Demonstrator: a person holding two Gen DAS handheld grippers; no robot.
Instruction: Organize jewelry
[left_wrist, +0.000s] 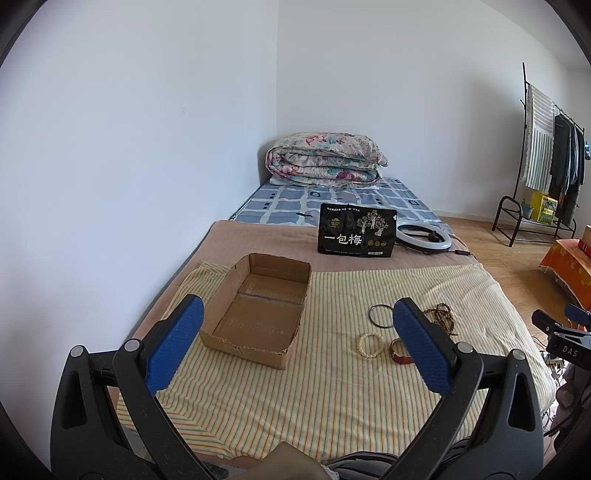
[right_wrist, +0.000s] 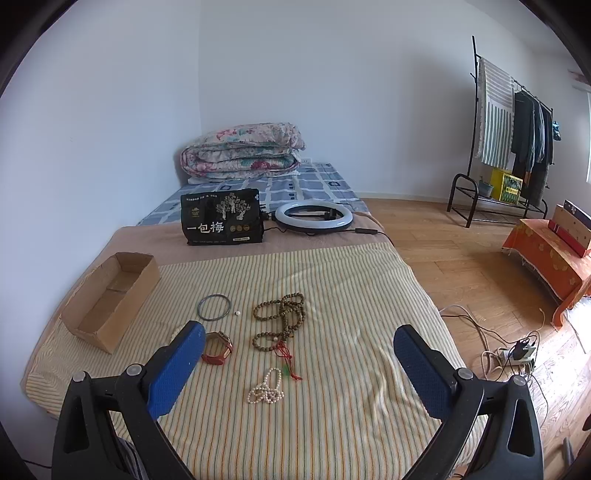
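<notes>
An empty cardboard box (left_wrist: 258, 310) (right_wrist: 107, 295) lies open on the striped cloth (left_wrist: 332, 387) (right_wrist: 332, 332). To its right lie a dark bangle (left_wrist: 380, 315) (right_wrist: 214, 307), a white bead bracelet (left_wrist: 370, 345), a red-strapped watch (left_wrist: 400, 352) (right_wrist: 218, 349), a brown bead necklace (left_wrist: 441, 317) (right_wrist: 282, 319), a tiny pearl (right_wrist: 237, 313) and a pearl necklace (right_wrist: 267, 387). My left gripper (left_wrist: 297, 317) hovers open above the cloth, near the box. My right gripper (right_wrist: 299, 341) hovers open over the jewelry, holding nothing.
A black snack bag (left_wrist: 356, 230) (right_wrist: 221, 218) stands behind the cloth beside a ring light (left_wrist: 424, 232) (right_wrist: 314, 218). A folded floral quilt (left_wrist: 325, 158) lies at the bed's head. Wood floor, a clothes rack (right_wrist: 509, 129), cables and a power strip (right_wrist: 519, 354) are to the right.
</notes>
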